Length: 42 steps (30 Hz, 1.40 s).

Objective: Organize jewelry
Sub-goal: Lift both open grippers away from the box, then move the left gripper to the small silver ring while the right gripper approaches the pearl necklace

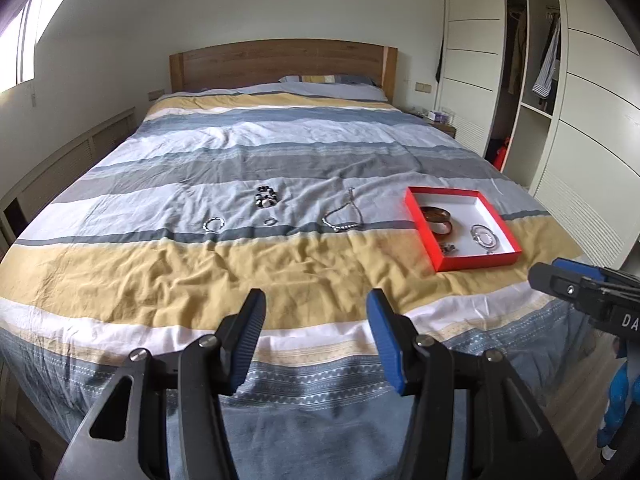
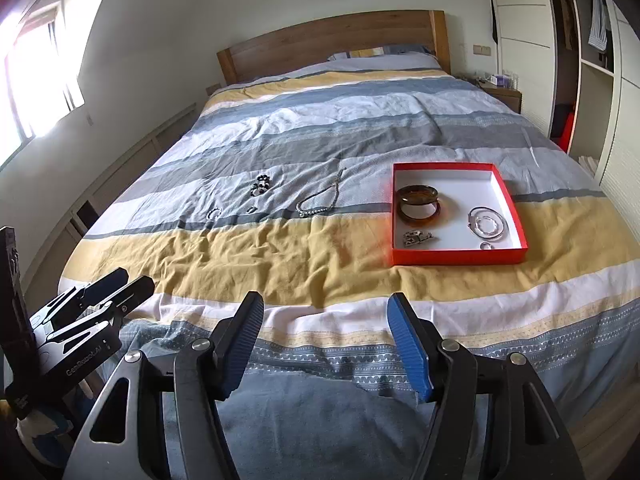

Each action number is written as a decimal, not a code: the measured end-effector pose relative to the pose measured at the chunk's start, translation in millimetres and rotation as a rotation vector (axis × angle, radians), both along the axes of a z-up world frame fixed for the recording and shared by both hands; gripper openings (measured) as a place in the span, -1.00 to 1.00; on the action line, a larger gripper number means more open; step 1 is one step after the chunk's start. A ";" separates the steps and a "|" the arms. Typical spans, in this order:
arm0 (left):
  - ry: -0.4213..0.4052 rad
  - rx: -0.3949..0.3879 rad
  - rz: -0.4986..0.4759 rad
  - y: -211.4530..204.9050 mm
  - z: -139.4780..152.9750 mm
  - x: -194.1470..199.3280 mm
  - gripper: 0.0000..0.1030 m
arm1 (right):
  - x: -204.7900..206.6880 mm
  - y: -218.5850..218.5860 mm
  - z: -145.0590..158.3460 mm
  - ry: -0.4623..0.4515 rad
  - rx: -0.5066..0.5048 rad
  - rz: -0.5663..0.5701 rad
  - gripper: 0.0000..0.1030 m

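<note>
Striped bed cover [image 1: 280, 152] with jewelry laid out. Left gripper [image 1: 316, 300] and right gripper [image 2: 326, 304] both hover above the near edge, jaws spread wide, nothing between them. Red box [image 2: 456, 258] (white inside) holds two brown bangles [image 2: 418, 202], a silver bangle [image 2: 488, 222] and a small piece, perhaps a brooch [image 2: 416, 237]. To its left, on the cover: chain necklace [image 1: 342, 216], beaded bracelet [image 1: 266, 197], small bracelet [image 1: 214, 224], ring [image 1: 269, 222].

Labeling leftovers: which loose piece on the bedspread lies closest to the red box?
The silver chain necklace, a long open loop right beside the red box. The beaded cluster and two small pieces lie farther left.
</note>
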<state>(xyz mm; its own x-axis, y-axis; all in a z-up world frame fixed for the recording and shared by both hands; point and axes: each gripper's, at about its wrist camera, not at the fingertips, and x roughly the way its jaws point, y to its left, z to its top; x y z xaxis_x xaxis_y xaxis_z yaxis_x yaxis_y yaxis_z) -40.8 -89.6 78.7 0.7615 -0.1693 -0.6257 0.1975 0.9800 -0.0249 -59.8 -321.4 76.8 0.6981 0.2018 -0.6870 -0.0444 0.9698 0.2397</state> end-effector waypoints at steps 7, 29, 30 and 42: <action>-0.017 -0.014 0.044 18.6 -1.7 -2.5 0.08 | -1.9 15.4 4.8 -0.012 -0.014 0.022 0.33; 0.061 -0.015 0.147 65.1 -46.3 33.8 0.11 | 41.6 37.9 -30.8 0.061 0.011 0.074 0.41; 0.072 -0.011 0.150 67.5 -50.3 37.3 0.11 | 45.7 38.2 -33.8 0.068 0.013 0.073 0.41; 0.182 0.025 0.178 89.4 -86.7 89.2 0.11 | 103.0 43.6 -58.3 0.111 0.020 0.101 0.41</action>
